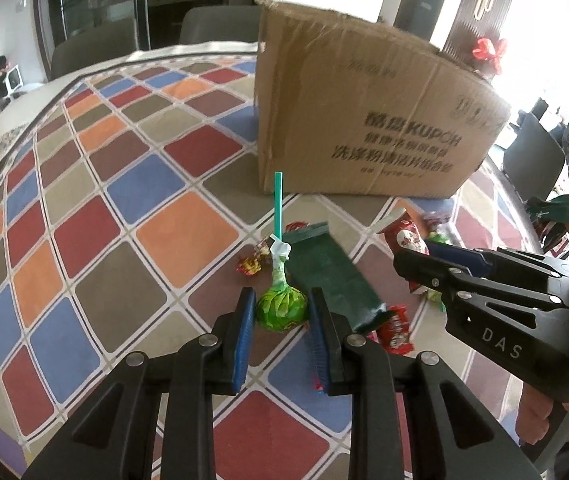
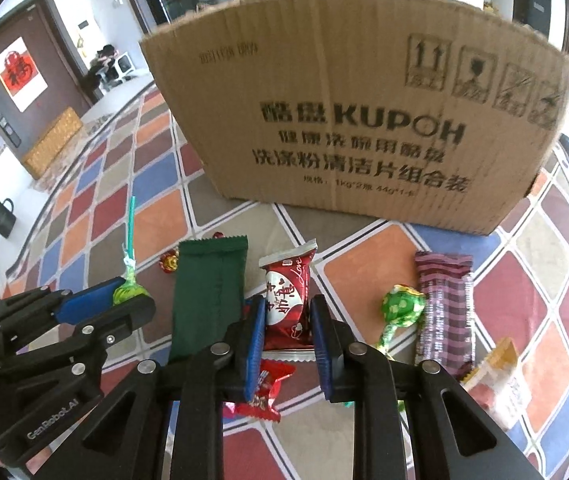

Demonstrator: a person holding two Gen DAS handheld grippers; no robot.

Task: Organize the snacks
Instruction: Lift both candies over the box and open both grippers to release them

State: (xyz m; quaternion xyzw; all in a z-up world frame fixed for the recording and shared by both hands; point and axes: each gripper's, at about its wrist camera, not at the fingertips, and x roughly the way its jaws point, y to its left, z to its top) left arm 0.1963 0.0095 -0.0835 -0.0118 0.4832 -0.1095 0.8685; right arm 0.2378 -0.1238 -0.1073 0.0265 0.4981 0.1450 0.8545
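A big cardboard box (image 2: pixel 364 120) is standing on the checkered worktop (image 1: pixel 96 200), with snacks lying scattered before it: a dark green packet (image 1: pixel 330 276), a purple striped bar (image 2: pixel 446 308) and small red candies (image 1: pixel 394 330). The left gripper (image 1: pixel 282 312) is hovering with fingers apart around the green lollipop (image 1: pixel 281 307), its stick pointing toward the box. The right gripper (image 2: pixel 287 320) is straddling the red wafer packet (image 2: pixel 287 294) with fingers apart, its long axis also running toward the box.
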